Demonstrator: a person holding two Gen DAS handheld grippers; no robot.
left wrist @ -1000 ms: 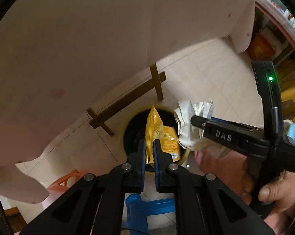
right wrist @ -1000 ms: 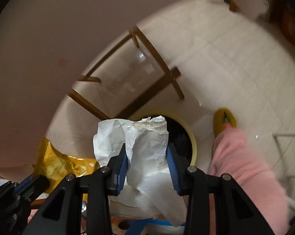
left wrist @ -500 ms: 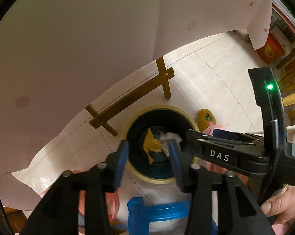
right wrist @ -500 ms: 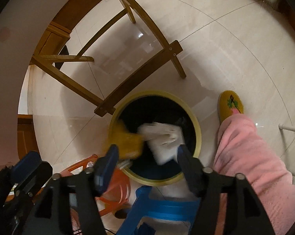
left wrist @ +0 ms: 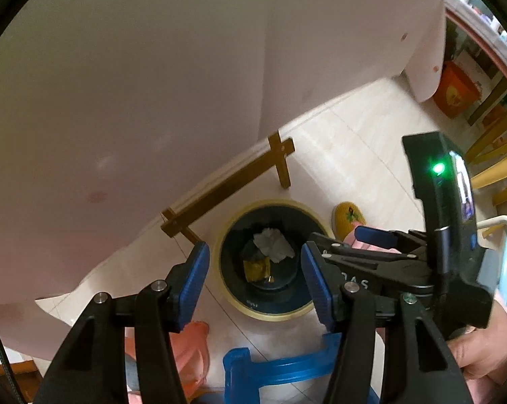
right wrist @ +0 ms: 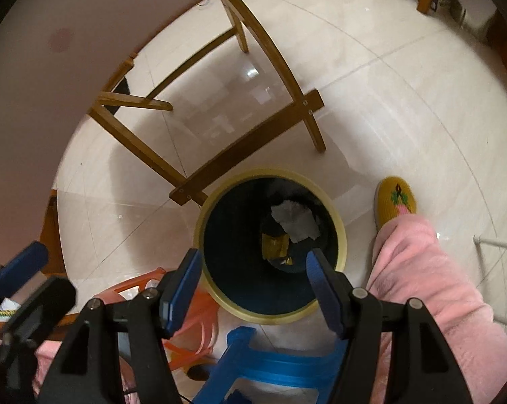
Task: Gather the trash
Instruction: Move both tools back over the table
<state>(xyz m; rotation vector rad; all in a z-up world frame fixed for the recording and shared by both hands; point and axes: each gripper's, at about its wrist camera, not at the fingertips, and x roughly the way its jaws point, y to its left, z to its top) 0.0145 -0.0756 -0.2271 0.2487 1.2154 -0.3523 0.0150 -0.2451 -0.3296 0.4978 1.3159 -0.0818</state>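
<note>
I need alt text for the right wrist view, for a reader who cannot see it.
Seen from above, the open right tool hangs empty over a round dark bin with a yellow rim on a pale tiled floor; crumpled white paper and a yellow wrapper lie inside. A pink sleeve, a yellow slipper and a blue stool surround it.

Your right gripper (left wrist: 371, 245) hides the bin (left wrist: 231, 299)'s right rim in the left wrist view. The yellow wrapper (right wrist: 275, 247) lies partly under the crumpled tissue (right wrist: 295, 220), its print too small to read. The tabletop (left wrist: 135, 84)'s cloth hides most of the wooden frame (left wrist: 233, 181). The blue stool (right wrist: 277, 367) is cut off by the bottom edge.
</note>
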